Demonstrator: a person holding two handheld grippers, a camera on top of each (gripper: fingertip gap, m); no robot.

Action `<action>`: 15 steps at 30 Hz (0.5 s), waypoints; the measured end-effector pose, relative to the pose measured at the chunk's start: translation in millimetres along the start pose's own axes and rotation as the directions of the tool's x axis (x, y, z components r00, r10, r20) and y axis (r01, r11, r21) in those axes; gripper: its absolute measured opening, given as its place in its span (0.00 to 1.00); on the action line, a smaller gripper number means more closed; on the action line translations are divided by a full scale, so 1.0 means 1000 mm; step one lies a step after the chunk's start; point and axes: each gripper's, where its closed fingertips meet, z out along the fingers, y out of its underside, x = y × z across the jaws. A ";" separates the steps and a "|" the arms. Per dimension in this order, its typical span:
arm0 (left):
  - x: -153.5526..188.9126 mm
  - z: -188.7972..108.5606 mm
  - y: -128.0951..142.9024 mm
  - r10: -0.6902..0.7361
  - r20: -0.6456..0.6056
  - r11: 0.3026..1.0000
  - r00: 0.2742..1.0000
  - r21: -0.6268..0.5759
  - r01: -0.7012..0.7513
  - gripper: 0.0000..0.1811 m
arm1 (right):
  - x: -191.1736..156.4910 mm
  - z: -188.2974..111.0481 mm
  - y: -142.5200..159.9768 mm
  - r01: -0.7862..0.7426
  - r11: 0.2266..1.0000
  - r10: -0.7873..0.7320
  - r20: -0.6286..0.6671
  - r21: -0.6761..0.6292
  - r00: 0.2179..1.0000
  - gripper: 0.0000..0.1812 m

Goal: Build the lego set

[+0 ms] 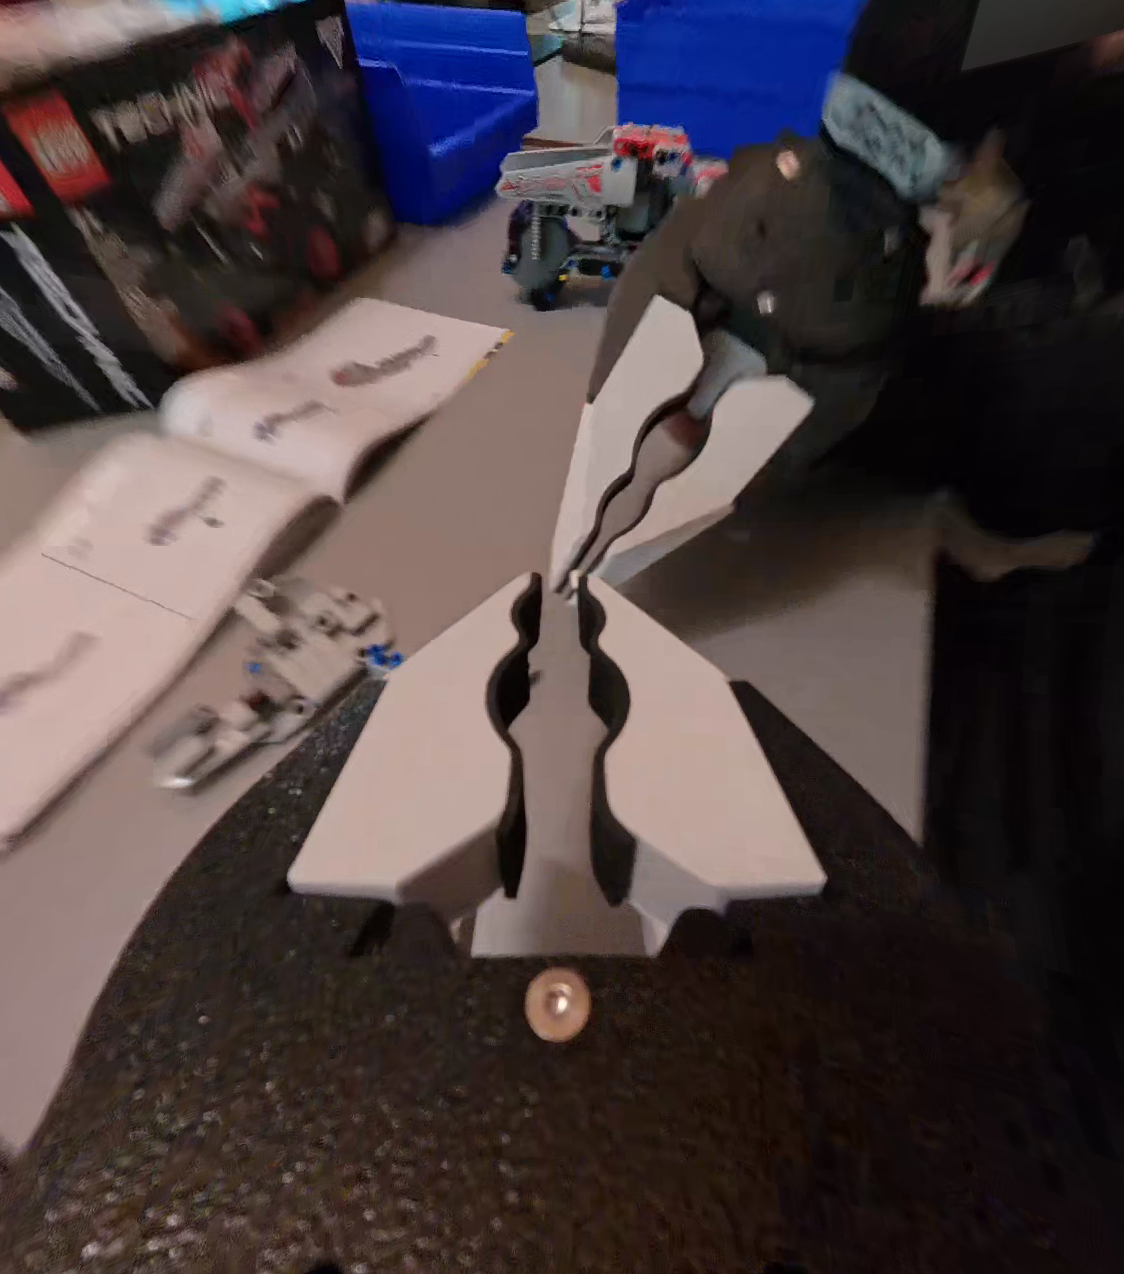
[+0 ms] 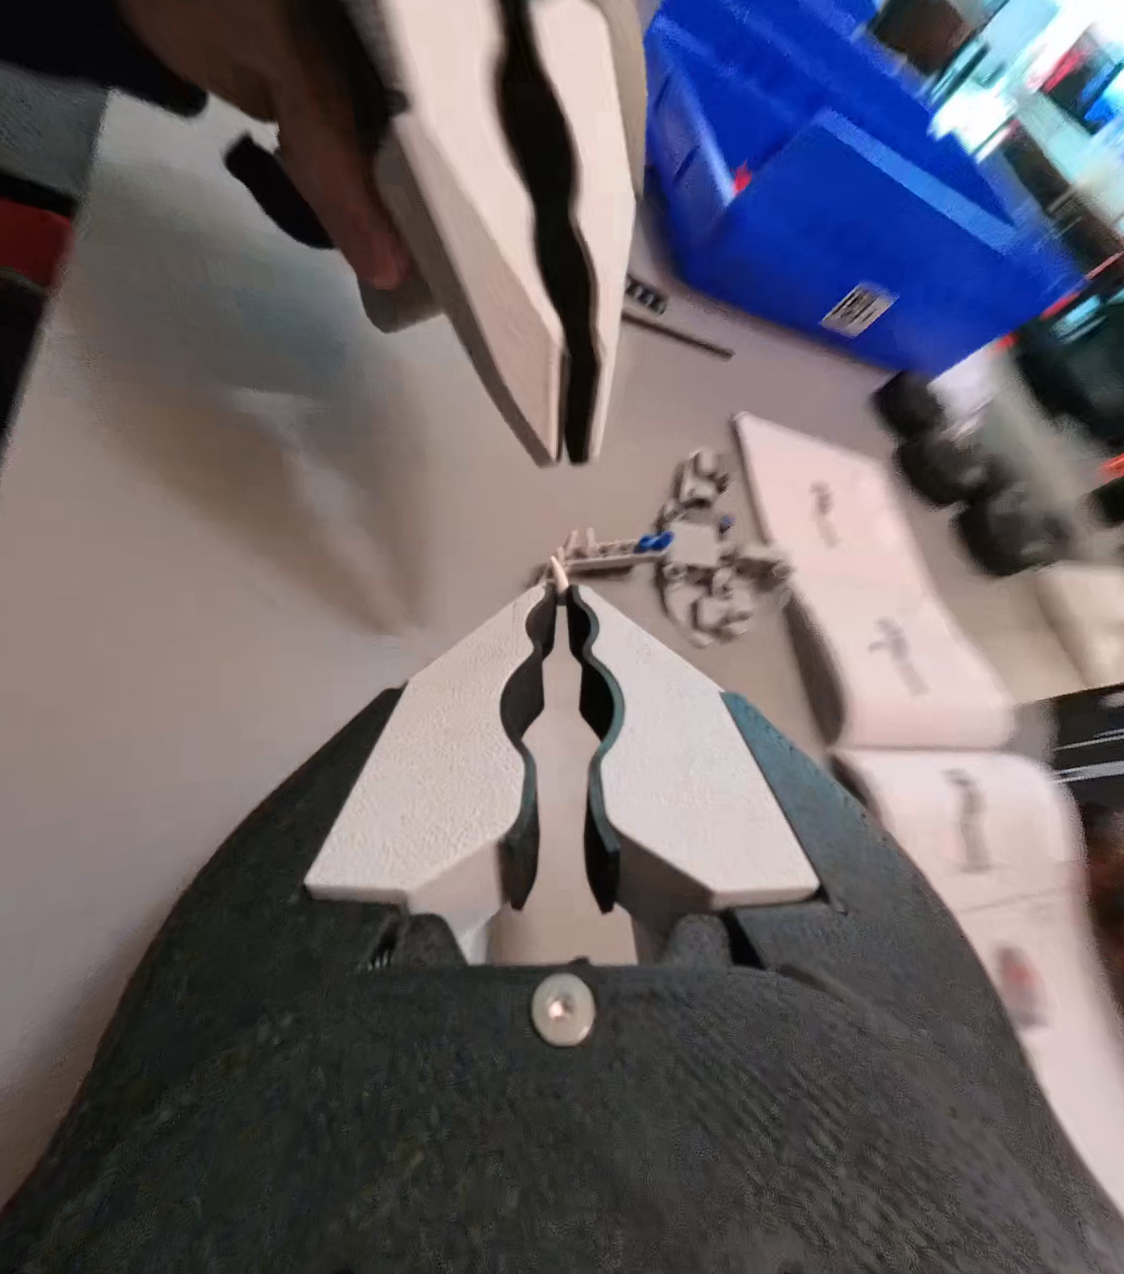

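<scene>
My right gripper (image 2: 560,598) is shut on a small pale lego piece (image 2: 559,571) that sticks out past its tips. In the left wrist view it (image 1: 567,586) reaches down from the upper right, just beyond my left tips. My left gripper (image 1: 559,584) is open by a narrow gap and holds nothing. In the right wrist view it (image 2: 566,456) hangs above and a little apart from my right tips. A grey-white partial lego build (image 1: 283,679) with blue pins lies on the table to the left, also in the right wrist view (image 2: 707,572).
Open instruction booklets (image 1: 132,551) (image 2: 876,572) lie on the grey table (image 1: 476,448). A black lego box (image 1: 132,220) stands at the back left. Blue bins (image 1: 456,117) (image 2: 821,207) and a larger wheeled model (image 1: 580,200) stand behind. A hand (image 2: 338,179) holds the left gripper. My two grippers' fingertips are within a few centimetres of each other. Left tips and right tips are each some 30 centimetres from the larger wheeled model (image 1: 580,200).
</scene>
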 end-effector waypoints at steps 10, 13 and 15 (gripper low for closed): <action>0.014 0.013 0.004 0.094 0.033 0.995 0.995 0.030 -0.095 0.06 | -0.013 -0.001 -0.013 -0.362 0.927 0.330 0.240 0.102 0.913 0.01; 0.007 0.010 0.005 0.028 0.032 0.999 0.999 0.035 -0.029 0.03 | -0.013 0.000 -0.014 -0.327 0.939 0.297 0.225 0.107 0.928 0.01; 0.008 0.009 0.005 0.005 0.007 0.999 1.000 0.038 -0.005 0.03 | -0.012 -0.001 -0.016 -0.309 0.942 0.277 0.214 0.132 0.937 0.01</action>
